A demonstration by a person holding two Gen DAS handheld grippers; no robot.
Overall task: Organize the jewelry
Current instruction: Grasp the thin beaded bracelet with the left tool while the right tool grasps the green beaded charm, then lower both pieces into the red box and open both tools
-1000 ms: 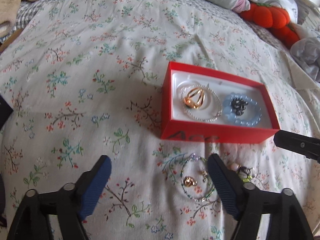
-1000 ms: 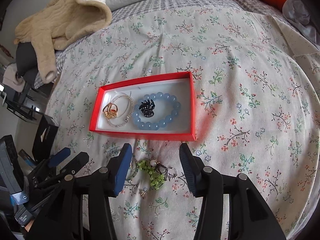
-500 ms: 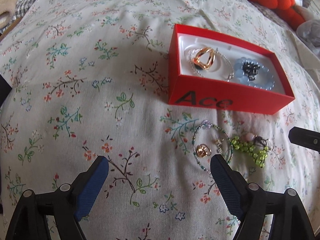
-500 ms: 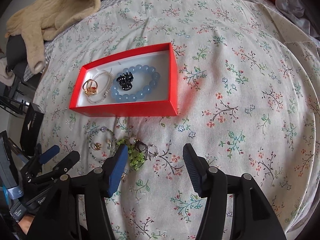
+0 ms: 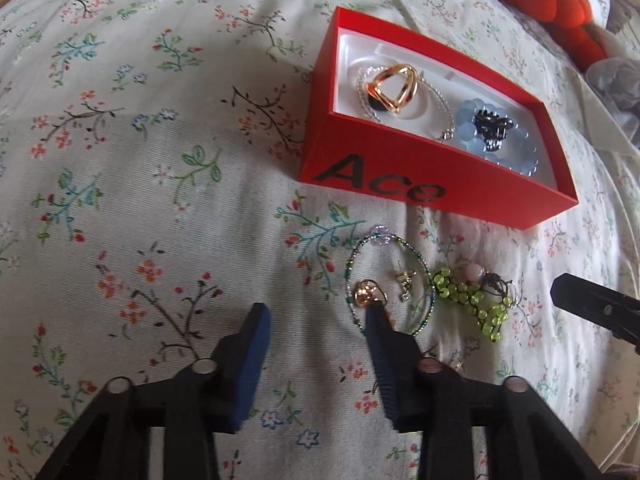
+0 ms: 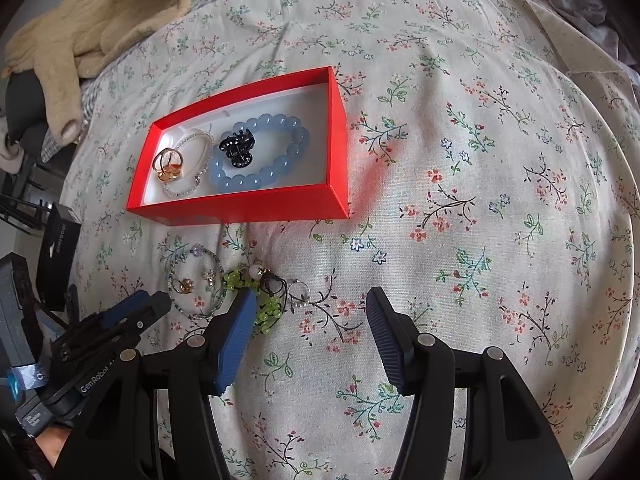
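You are working over a bed (image 6: 480,160) covered in a soft, wrinkled sheet printed with small flowers. Your left hand-held gripper (image 5: 316,316) is released, its ribbed blue pads spread wide and holding nothing; the right-side pad tip sits just at a small gold ring (image 5: 365,292). That ring lies inside a thin loop of tiny green beads (image 5: 420,264), next to a small metal charm (image 5: 405,282). Just to the right is a crumpled bracelet of glossy lime-green beads (image 5: 468,296) with dark cord.

Beyond the loose pieces stands an open red cardboard box (image 5: 400,188), rectangular, with a white lining and black lettering on its near wall. Inside it lie a chunky gold ring (image 5: 394,88), a fine silver chain (image 5: 444,108), a bracelet of round pale-blue beads (image 6: 280,172) and a black hair claw (image 6: 238,148).

Your right hand-held gripper (image 6: 310,308) is also released and holds nothing, hovering near the green beads, its left pad over them. To its right the sheet stretches open and bare to the bed's edge. A beige knitted garment (image 6: 100,16) lies at the far left corner, and an orange plush toy (image 5: 552,4) at the far right.
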